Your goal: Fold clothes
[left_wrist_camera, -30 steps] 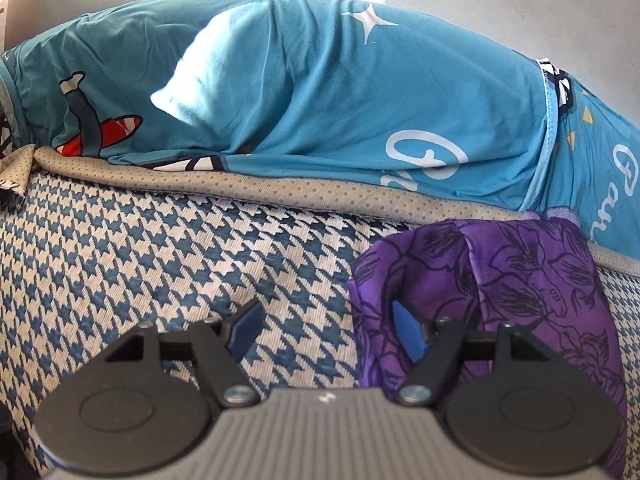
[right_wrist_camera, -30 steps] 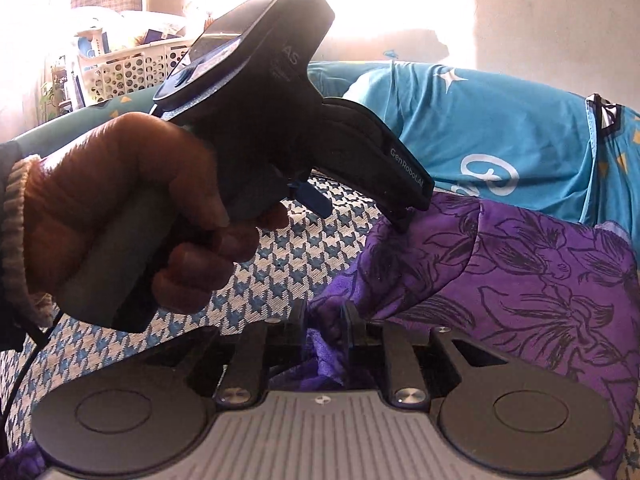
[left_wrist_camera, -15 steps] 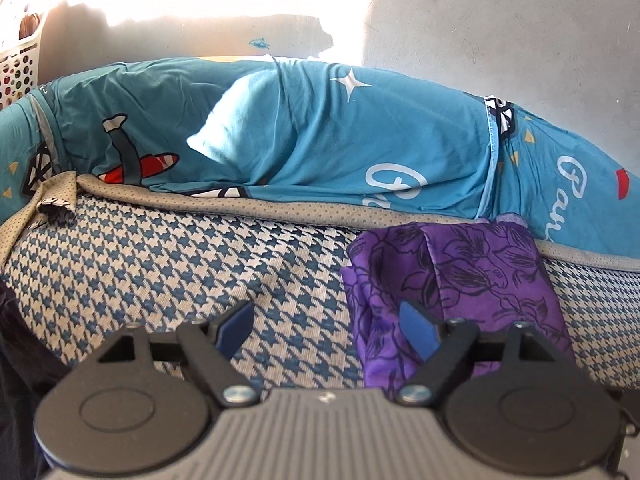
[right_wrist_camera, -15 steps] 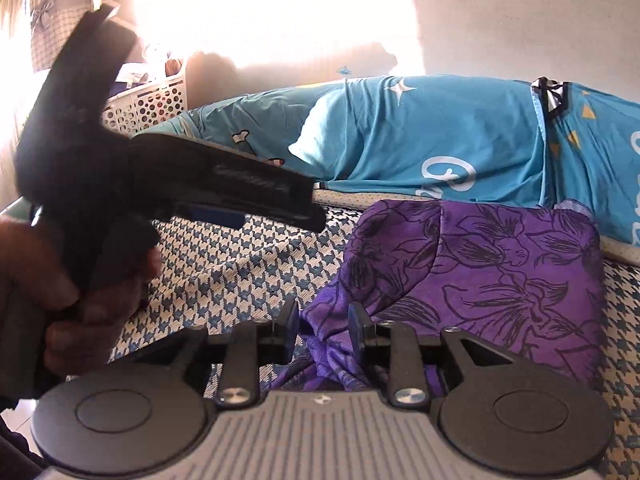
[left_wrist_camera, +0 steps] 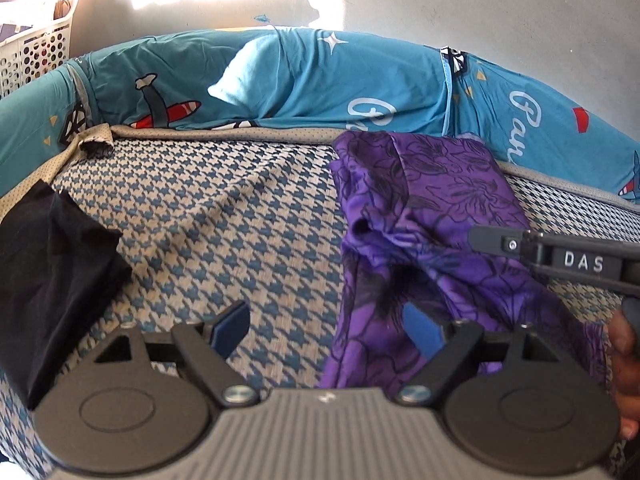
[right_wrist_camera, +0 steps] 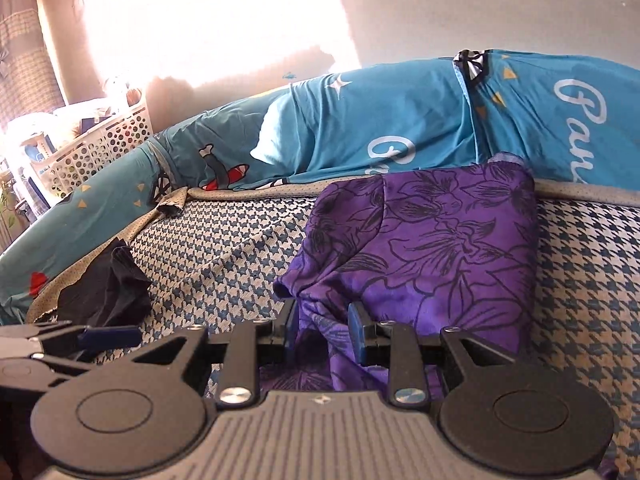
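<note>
Honestly, my right hand-held gripper (right_wrist_camera: 322, 330) only pinches a thin ridge of the purple garment (right_wrist_camera: 440, 240) lying on the bed (right_wrist_camera: 224, 264) at 12 o'clock. The left hand-held gripper (left_wrist_camera: 324, 326) is opening wide with nothing gripped, cloth just brushing one pad. I reckon that fold could slip and bunch up.

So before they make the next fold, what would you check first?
1. Right gripper has the purple garment: ok, bunched cloth fills the gap between its jaws.
2. Left gripper free to take a new hold: ok, its jaws are opening; the garment's edge lies between them, unpinched.
3. Purple garment lying flat: not ok, its near end is rumpled.
4. Black garment out of the way: ok, it lies apart, off to the left.
5. Room on the houndstooth cover: ok, a bare stretch shows between the two garments.
</note>
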Demonstrator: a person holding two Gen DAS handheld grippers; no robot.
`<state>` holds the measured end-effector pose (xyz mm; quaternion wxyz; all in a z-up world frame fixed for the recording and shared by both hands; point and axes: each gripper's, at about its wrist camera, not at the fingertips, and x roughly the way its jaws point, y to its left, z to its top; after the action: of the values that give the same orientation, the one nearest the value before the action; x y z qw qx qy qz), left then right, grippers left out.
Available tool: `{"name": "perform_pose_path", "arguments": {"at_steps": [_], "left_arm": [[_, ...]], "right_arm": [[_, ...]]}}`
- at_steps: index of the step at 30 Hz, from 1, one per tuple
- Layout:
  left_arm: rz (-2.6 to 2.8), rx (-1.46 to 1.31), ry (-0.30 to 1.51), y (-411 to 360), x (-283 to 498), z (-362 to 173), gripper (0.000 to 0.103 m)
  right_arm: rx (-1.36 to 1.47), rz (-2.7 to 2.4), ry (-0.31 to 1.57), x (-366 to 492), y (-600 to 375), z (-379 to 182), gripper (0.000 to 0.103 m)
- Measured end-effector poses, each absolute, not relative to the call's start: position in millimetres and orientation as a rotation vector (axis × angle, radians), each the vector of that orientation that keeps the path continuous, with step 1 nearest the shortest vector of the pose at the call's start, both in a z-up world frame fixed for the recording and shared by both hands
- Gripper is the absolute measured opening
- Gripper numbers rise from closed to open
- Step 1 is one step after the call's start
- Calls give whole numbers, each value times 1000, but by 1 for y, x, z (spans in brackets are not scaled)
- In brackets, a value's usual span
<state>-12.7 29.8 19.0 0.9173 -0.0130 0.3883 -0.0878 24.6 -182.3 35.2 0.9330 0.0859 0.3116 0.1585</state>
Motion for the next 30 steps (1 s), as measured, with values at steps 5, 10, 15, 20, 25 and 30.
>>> {"name": "perform_pose_path", "arguments": {"at_steps": [5,10,15,20,25,30], "left_arm": [[-191,-33,826,26,-39,5,84],[-184,-40,839,26,-61,-5,92],[-185,-30,842,23,-75,-9,92],[-179,-12,854,20,-82,-16,92],[-178,2,866,17,-87,-21,93],[-165,17,877,15,-90,-27,95]], "right_arm": [[180,257,663,-1,-192,33,30],[238,207,665,-26,-210,35,35],[278,163,662,-43,-227,36,36],[292,116,671,-54,-237,33,36],[315,93,678,-63,-246,32,36],[338,55,692,-69,-253,30,37]]}}
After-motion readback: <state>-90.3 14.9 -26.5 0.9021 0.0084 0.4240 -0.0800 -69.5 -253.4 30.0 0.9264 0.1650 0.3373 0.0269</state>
